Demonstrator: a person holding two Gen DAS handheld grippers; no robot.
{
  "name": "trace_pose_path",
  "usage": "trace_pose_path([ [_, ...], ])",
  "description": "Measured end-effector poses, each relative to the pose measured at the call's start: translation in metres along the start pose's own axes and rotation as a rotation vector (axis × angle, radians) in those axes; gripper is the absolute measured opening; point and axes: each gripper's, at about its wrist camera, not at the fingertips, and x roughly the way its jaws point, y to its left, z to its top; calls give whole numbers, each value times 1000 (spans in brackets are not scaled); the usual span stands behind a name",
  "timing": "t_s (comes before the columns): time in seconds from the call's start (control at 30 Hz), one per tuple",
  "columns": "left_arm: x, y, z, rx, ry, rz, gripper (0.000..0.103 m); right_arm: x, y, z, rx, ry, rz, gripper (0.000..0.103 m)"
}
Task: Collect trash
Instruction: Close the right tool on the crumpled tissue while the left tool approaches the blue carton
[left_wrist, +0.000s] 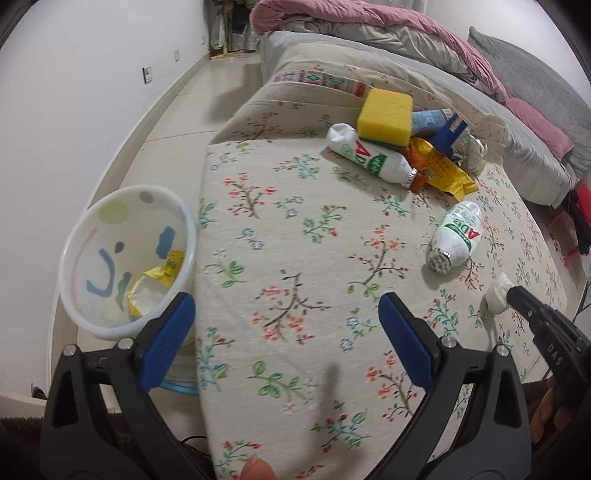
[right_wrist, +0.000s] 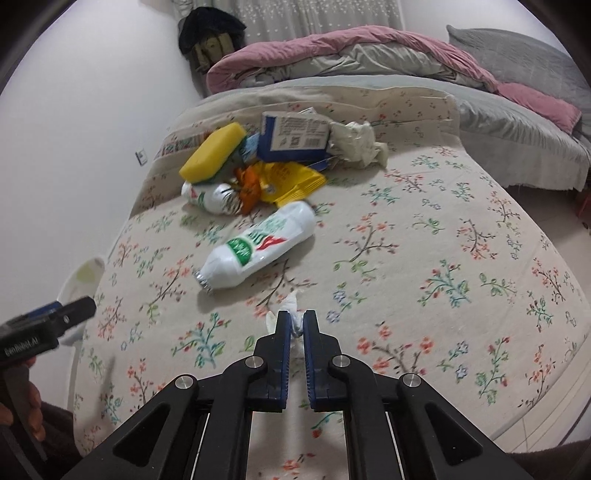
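step: pick up trash | right tool (right_wrist: 296, 322) clamped on tissue wad (right_wrist: 289, 303) at its tips | left tool (left_wrist: 286, 325) wide apart, empty, bin (left_wrist: 125, 258) just left | next: carry wad leftward to bin, release

Readable text, by view:

Left wrist view — right gripper (left_wrist: 517, 291) body at the right edge carries white letters "DAS". Both white bottles show large red letters "AD": the far bottle (left_wrist: 369, 155) under the yellow sponge, and the near bottle (left_wrist: 458, 236). Their green label text is too small to read.

Right wrist view — left gripper (right_wrist: 79, 308) body reads "GenRobot.AI". Blue box (right_wrist: 291, 138) — barcode and fine print, illegible.
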Motion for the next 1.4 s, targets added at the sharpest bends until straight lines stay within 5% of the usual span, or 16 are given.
trace_pose_path([
  [0.63,13,-92,78,233,-60,-66,99,-15,-59,64,158,-112,-42,7],
  [0.83,29,-112,107,273,-48,-105,94,-10,-70,59,168,-30,6,8],
  [0.93,32,-109,110,255,-38,-122,94,-5,-65,41,132,36,25,26],
  [1.0,31,-102,104,238,-32,-131,94,-3,-62,28,121,58,36,59],
  [1.03,30,-98,99,229,-25,-134,94,-4,-60,24,120,57,45,61],
  [1.33,28,-58,66,159,20,-129,94,8,-49,8,92,107,74,59],
  [1.4,27,-54,65,148,24,-138,94,16,-50,7,115,124,98,46],
])
